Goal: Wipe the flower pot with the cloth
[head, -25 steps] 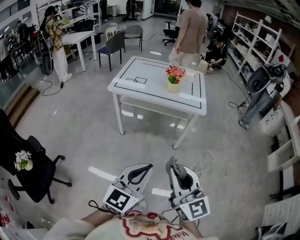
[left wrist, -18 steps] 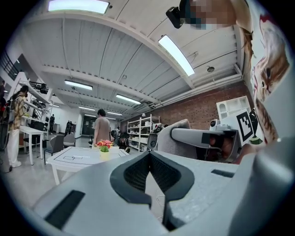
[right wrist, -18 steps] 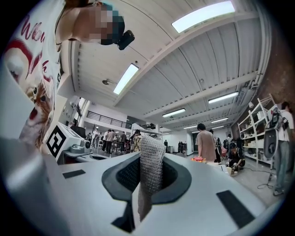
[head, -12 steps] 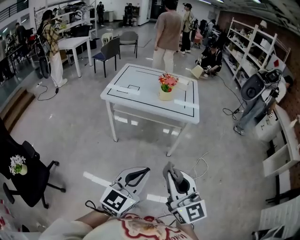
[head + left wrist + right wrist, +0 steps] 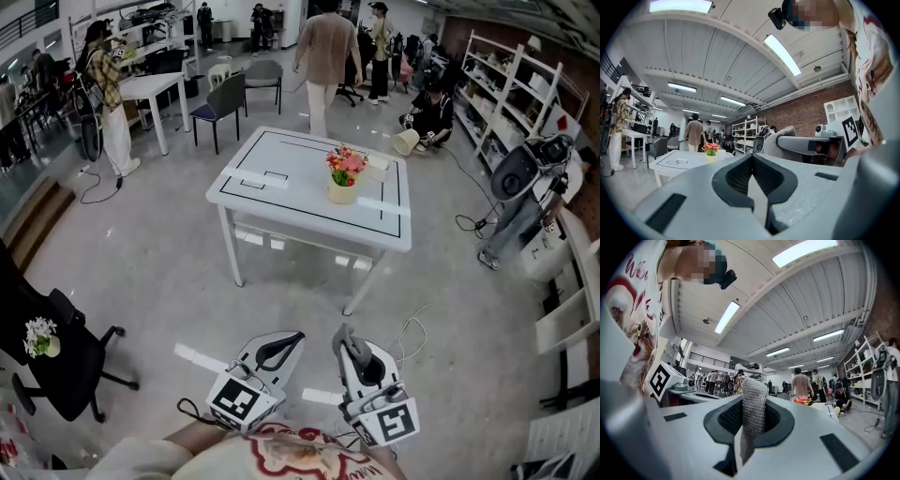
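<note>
Passer-by behind the counter has wandered further off. Looks like the approach step: flower pot sits on the counter, well ahead. Right gripper pinches the cloth, left gripper closed, empty. Next, walk up.

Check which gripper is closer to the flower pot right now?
Right, slightly. The right gripper, shut on the cloth, is almost straight in line with the flower pot; the left gripper is offset to its left. Both are well short of the table.

I see a white table at twelve o'clock on grey floor, white shelves at two, a black chair at nine, strip lights overhead.
</note>
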`<state>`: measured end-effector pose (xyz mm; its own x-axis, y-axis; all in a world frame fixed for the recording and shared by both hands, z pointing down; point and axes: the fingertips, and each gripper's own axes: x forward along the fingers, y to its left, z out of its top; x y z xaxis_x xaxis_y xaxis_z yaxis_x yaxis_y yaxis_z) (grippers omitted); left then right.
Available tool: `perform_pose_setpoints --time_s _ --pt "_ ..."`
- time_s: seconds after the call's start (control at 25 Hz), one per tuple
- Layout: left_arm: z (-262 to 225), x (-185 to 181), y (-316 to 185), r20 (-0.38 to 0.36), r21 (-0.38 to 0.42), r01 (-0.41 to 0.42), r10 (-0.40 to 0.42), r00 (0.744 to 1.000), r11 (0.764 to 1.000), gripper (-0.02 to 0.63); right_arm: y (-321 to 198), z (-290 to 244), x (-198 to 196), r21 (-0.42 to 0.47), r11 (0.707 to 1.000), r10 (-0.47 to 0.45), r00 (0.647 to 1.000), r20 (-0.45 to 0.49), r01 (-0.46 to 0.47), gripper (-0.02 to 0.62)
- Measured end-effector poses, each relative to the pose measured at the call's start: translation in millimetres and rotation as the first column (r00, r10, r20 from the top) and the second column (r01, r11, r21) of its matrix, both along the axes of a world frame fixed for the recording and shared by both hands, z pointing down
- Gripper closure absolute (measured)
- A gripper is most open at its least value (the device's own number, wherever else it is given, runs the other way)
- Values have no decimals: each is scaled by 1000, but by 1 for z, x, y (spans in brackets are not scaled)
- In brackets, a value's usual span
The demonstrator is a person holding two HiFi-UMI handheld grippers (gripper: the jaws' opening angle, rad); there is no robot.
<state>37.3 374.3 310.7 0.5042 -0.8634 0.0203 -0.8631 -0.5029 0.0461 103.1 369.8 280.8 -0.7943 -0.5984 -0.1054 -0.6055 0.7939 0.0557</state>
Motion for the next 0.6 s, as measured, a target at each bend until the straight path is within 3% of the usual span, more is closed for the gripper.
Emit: perform_pose_setpoints --time_s 0.24,0.4,0.6 --pt "-3 -20 -51 14 26 7 -7 1000 1000 604 -51 -4 -15 29 1000 8 1000 5 -8 569" --pt "4 -38 -102 18 28 27 -27 999 999 604 -99 7 -28 2 1000 8 1000 3 -8 569" --pt "8 -54 -178 31 16 -15 14 999 1000 604 -174 6 -40 2 998 60 998 18 -60 569"
